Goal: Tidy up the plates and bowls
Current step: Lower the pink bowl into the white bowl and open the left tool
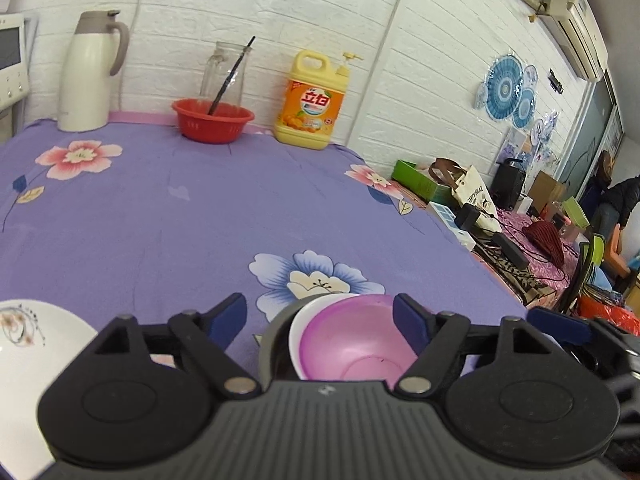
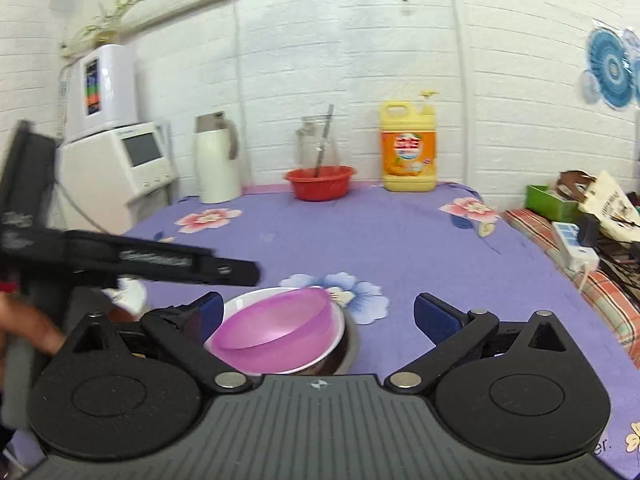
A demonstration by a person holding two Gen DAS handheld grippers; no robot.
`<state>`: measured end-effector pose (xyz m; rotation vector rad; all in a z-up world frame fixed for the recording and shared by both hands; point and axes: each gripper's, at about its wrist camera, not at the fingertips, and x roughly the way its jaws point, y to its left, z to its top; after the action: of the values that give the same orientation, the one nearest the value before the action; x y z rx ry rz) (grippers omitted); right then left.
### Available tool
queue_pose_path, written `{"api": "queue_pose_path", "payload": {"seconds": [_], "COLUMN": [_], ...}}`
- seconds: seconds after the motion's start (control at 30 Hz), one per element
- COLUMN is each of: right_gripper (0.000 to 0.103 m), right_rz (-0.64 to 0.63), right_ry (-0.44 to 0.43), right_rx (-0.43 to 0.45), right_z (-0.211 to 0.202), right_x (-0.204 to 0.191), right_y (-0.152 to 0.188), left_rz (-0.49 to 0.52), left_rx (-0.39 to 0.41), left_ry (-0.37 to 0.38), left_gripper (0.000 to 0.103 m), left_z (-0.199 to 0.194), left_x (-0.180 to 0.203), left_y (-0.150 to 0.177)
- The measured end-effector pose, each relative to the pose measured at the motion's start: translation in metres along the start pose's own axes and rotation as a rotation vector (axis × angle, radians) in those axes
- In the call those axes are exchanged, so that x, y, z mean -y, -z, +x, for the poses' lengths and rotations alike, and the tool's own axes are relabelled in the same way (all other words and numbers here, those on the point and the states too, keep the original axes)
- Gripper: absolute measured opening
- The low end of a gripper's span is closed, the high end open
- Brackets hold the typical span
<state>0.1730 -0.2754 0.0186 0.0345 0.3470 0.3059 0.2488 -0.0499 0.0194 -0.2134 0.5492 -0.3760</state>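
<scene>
A pink plastic bowl (image 1: 352, 340) sits tilted inside a white bowl (image 1: 298, 330), which sits in a metal bowl (image 1: 270, 344) on the purple floral tablecloth. My left gripper (image 1: 320, 320) is open, its blue pads either side of the stack. In the right wrist view the same pink bowl (image 2: 276, 326), white bowl (image 2: 338, 334) and metal bowl (image 2: 352, 348) lie between the open pads of my right gripper (image 2: 318, 314). A white floral plate (image 1: 28, 344) lies at the lower left. The left gripper's body (image 2: 132, 260) reaches in from the left.
At the back wall stand a white thermos (image 1: 90, 76), a red basin (image 1: 212, 120) with a glass jar (image 1: 224, 76), and a yellow detergent bottle (image 1: 312, 104). A white appliance (image 2: 116, 160) stands at the left. Clutter (image 1: 500, 208) lies past the table's right edge.
</scene>
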Motion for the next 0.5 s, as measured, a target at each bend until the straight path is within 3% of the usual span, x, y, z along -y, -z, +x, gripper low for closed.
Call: {"api": "queue_pose_path", "payload": {"seconds": [0.23, 0.37, 0.5], "right_gripper": [0.103, 0.103, 0.103], "right_rz": [0.088, 0.113, 0.123], "right_ry": [0.047, 0.008, 0.005], "right_rx": [-0.126, -0.083, -0.128], "right_z": [0.041, 0.027, 0.032], "right_x": [0.018, 0.017, 0.016], "right_y": [0.014, 0.007, -0.002], "left_rz": [-0.022, -0.039, -0.038], "left_rx": [-0.01, -0.032, -0.094], "left_ry": [-0.022, -0.027, -0.05], "left_gripper": [0.078, 0.078, 0.079], "left_z": [-0.002, 0.005, 0.015], "left_x": [-0.009, -0.012, -0.015], "left_y": [0.005, 0.003, 0.005]}}
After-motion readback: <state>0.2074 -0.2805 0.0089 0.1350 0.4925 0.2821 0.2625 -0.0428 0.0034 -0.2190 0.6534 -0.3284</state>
